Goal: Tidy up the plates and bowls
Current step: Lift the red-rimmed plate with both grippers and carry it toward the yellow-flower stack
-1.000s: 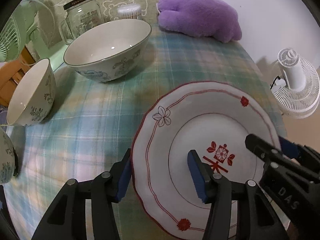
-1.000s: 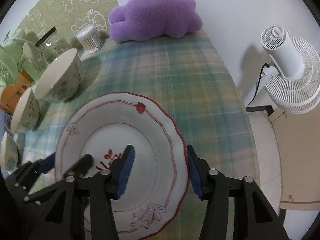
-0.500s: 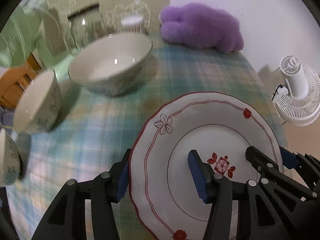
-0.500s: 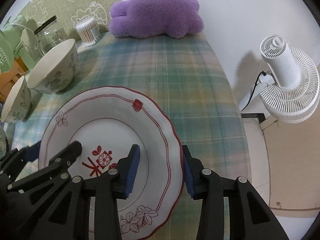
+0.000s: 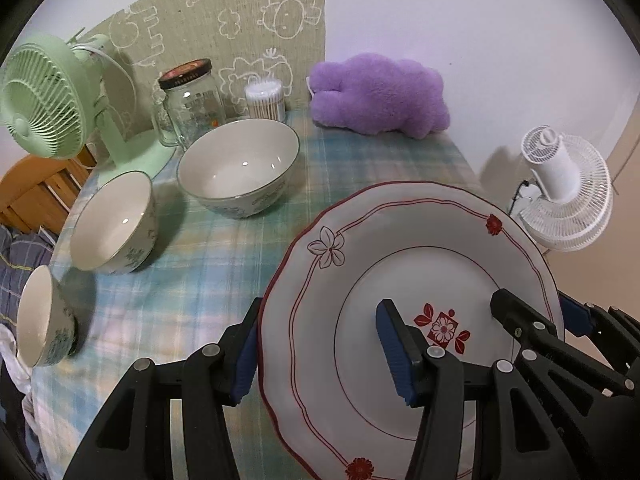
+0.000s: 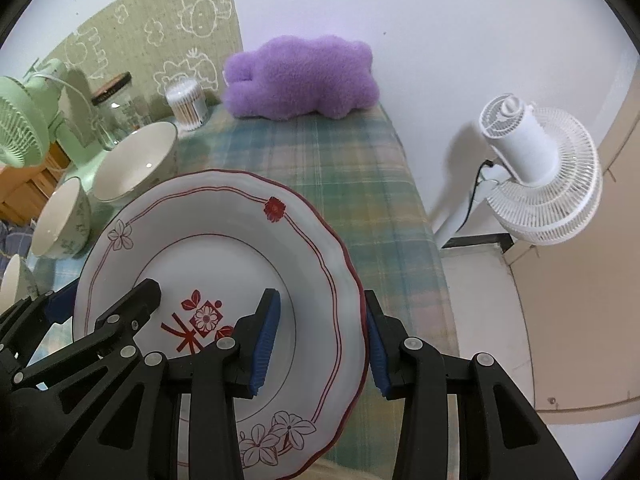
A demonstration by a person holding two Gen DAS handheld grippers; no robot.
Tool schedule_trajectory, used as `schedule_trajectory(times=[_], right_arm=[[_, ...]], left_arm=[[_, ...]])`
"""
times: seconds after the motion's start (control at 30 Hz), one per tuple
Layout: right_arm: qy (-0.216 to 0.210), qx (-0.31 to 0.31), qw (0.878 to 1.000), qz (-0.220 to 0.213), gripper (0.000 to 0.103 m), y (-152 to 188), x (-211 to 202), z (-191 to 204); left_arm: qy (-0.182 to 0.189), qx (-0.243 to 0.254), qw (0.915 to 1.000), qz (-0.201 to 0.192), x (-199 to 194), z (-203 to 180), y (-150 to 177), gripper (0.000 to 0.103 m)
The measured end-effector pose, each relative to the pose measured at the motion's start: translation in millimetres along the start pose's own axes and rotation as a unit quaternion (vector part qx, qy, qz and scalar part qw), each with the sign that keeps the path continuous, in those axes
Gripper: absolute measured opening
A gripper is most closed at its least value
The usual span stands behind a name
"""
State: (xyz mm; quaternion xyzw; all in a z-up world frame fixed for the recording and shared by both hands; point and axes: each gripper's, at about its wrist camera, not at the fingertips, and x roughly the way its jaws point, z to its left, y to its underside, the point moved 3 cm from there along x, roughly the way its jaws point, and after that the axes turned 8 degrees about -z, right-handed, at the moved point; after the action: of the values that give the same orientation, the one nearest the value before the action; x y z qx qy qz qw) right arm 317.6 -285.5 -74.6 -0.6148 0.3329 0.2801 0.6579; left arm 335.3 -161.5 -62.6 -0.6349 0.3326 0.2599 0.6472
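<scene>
A white plate [image 5: 400,264] with red trim and flower marks is held up off the plaid table. My left gripper [image 5: 320,356] is shut on its left rim, my right gripper [image 6: 320,336] on its right rim [image 6: 344,280]. Each gripper shows at the other view's edge. Three white floral bowls stand left: a large one [image 5: 240,168], a medium one [image 5: 112,228] and a small one [image 5: 44,320]. The large bowl [image 6: 136,164] and medium bowl [image 6: 60,220] also show in the right wrist view.
At the back stand a green fan [image 5: 48,100], a glass jar [image 5: 188,104], a cotton swab tub [image 5: 266,100] and a purple plush [image 5: 380,96]. A white fan [image 6: 536,168] stands on the floor past the table's right edge [image 6: 416,200].
Both grippers have raised the plate off the table and tilted back, so more of the wall and back objects shows. The grips on the rim hold as before.
</scene>
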Motion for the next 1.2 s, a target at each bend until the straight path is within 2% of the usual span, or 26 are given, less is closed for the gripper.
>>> schedule_trajectory(times=[0.17,0.4,0.67,1.0,1.2], right_arm=[[0.012,0.01,1.0,-0.005,0.044,15,-33,2],[0.032,0.028,0.999,0.006,0.044,54,-72,2],[0.062,0.034,0.998,0.004,0.044,95,-106,0],[0.074,0.037,0.996,0.032,0.044,135,-112,-26],[0.059,0.037,0.996,0.052,0.044,146,-103,-51]], left_arm=[[0.012,0.004,0.9999,0.001,-29,3,19,0.056],[0.035,0.014,0.9991,0.018,-59,8,57,0.055],[0.06,0.026,0.9977,0.02,-87,4,97,0.055],[0.063,0.032,0.9962,0.052,-88,-27,133,0.055],[0.049,0.031,0.9963,0.064,-81,-47,143,0.055]])
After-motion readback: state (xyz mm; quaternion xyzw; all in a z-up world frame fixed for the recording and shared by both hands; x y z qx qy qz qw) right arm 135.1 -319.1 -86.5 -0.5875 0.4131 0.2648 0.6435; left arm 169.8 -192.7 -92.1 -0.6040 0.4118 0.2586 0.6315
